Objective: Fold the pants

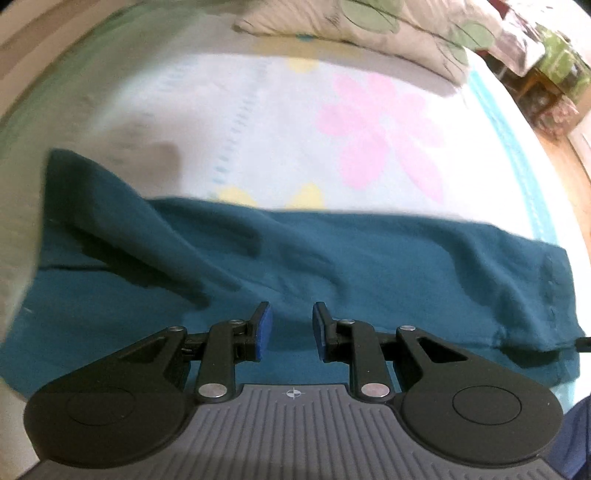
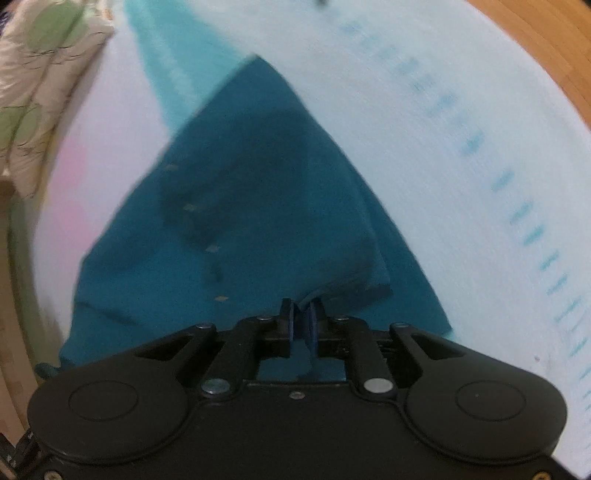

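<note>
Teal pants (image 1: 332, 266) lie stretched across a white bed sheet, wrinkled, with one end folded over at the left. My left gripper (image 1: 290, 328) is open and empty, just above the near edge of the pants. In the right wrist view my right gripper (image 2: 302, 319) is shut on a pinched fold of the teal pants (image 2: 258, 206), which spread away from it in a triangle with a folded hem (image 2: 362, 284) just ahead of the fingers.
The white bed sheet (image 1: 258, 129) has pink and yellow flowers and a teal border. A flowered pillow (image 1: 388, 33) lies at the far edge. A wooden floor (image 2: 546, 48) and furniture (image 1: 554, 74) show beyond the bed.
</note>
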Available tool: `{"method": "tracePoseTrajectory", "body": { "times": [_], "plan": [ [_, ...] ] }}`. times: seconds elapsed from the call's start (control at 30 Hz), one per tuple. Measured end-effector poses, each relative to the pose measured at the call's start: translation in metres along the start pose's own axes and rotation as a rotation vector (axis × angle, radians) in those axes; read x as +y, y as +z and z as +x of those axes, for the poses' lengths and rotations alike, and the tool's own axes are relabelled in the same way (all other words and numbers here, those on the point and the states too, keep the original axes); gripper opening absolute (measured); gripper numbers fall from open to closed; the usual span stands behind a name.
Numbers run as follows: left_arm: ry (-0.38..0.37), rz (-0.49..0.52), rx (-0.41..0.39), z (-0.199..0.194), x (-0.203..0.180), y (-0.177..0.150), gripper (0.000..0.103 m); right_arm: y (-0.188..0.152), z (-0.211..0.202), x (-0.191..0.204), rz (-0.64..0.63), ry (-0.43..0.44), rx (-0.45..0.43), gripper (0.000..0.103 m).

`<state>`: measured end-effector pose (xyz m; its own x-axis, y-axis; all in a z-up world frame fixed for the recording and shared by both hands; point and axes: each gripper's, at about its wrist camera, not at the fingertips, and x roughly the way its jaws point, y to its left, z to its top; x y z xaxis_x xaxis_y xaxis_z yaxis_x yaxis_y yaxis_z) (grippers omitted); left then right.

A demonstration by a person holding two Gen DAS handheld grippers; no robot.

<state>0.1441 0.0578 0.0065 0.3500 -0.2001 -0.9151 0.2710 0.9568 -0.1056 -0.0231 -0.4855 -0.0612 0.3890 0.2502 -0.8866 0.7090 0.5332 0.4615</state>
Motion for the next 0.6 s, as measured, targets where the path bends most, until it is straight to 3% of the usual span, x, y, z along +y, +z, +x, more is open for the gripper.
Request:
{"method": "tracePoseTrajectory", "body": {
  "times": [0.07, 0.17, 0.27, 0.4, 0.6],
  "plan": [
    [0.026, -0.009, -0.009, -0.008, 0.018, 0.008, 0.023, 0.004, -0.015, 0.019, -0.068, -0.021, -0.022, 0.024],
    [0.067, -0.022, -0.015, -0.014, 0.043, 0.017, 0.023, 0.004, -0.036, 0.057, -0.190, -0.038, -0.067, 0.039],
    [0.103, -0.032, -0.028, -0.025, 0.070, 0.026, 0.023, -0.002, -0.043, 0.110, -0.324, -0.028, -0.086, 0.040],
    [0.114, -0.075, -0.013, -0.028, 0.108, 0.034, 0.023, -0.030, -0.027, 0.187, -0.515, 0.032, -0.075, 0.040],
    [0.161, -0.169, 0.014, -0.015, 0.166, 0.033, 0.023, -0.100, 0.022, 0.295, -0.818, 0.160, -0.052, 0.040]
  ]
}}
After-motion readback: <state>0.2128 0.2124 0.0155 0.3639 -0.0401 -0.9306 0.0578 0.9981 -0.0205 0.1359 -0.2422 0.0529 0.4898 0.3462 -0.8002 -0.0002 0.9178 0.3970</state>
